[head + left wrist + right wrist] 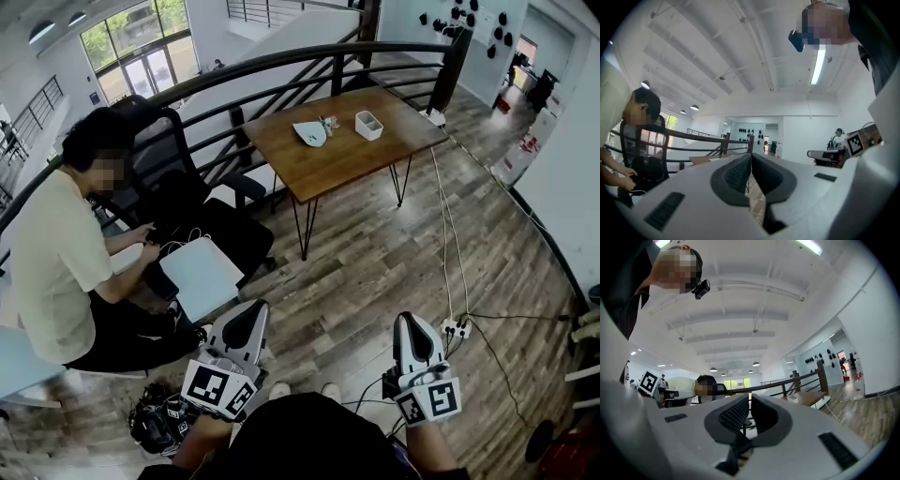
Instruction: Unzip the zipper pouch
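Standing well back from the wooden table [349, 161], across a stretch of plank floor [375, 272]. Holding left gripper [250, 315] and right gripper [410, 324] low by the body, tips aimed forward; jaws pressed together on both, nothing between them, confirmed in each gripper view. Spotted on the far tabletop a pale blue flat item, taken to be the zipper pouch [310, 133], lying just left of a small white box [368, 125]. Too small from here to make out zipper, pull tab or long axis. Bearing: straight ahead and well apart from both grippers, falling between their two lines, a shade toward the left one, so nearer by little. Judged not yet begun: need to close on the table first, then find which way the zip runs before choosing one gripper to pin the fabric and one to draw the tab. Noted a seated person [56, 253] off to the left, clear of the path.
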`<state>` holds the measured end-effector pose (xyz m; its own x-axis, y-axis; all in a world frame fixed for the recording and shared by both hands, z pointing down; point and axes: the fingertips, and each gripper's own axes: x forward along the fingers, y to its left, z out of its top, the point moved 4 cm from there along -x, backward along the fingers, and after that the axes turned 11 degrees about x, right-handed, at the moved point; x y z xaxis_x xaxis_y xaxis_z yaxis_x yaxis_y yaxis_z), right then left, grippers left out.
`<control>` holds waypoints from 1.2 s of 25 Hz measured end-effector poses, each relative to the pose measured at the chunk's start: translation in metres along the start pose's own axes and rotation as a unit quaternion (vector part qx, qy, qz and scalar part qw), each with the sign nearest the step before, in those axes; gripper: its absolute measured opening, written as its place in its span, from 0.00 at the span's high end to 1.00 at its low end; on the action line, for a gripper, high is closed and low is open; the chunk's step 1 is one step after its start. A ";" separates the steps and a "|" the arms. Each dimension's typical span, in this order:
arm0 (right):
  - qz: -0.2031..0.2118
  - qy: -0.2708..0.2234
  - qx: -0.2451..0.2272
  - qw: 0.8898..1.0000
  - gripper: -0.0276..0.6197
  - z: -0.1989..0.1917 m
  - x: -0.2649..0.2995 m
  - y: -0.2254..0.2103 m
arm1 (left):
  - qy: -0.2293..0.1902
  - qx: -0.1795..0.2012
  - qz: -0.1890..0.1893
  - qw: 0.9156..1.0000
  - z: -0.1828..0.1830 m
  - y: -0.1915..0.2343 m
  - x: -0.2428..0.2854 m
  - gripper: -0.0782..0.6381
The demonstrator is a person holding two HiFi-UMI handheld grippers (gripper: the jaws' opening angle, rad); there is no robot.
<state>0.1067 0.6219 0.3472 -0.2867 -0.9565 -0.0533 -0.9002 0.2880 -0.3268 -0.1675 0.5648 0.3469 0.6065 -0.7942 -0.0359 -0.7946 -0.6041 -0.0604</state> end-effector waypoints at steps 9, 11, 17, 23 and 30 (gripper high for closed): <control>-0.007 -0.016 -0.017 1.000 0.59 0.001 0.007 0.016 | -0.009 0.006 -0.003 1.000 0.004 0.016 -0.011 0.84; -0.017 -0.017 -0.019 1.000 0.53 -0.002 0.006 0.019 | -0.008 0.007 -0.007 1.000 0.002 0.019 -0.013 0.66; -0.046 -0.020 -0.023 0.998 0.49 -0.005 0.001 0.028 | -0.009 0.001 -0.008 1.000 -0.002 0.036 -0.023 0.53; -0.064 -0.024 -0.028 0.997 0.49 -0.007 0.006 0.050 | -0.011 -0.001 -0.015 1.000 -0.001 0.062 -0.041 0.52; -0.064 -0.020 -0.025 0.997 0.50 -0.013 0.005 0.077 | -0.014 -0.018 -0.004 1.000 -0.009 0.088 -0.062 0.52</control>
<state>0.0314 0.6403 0.3337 -0.1554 -0.9865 -0.0513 -0.9441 0.1636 -0.2861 -0.2752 0.5607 0.3528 0.6125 -0.7878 -0.0642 -0.7902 -0.6123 -0.0254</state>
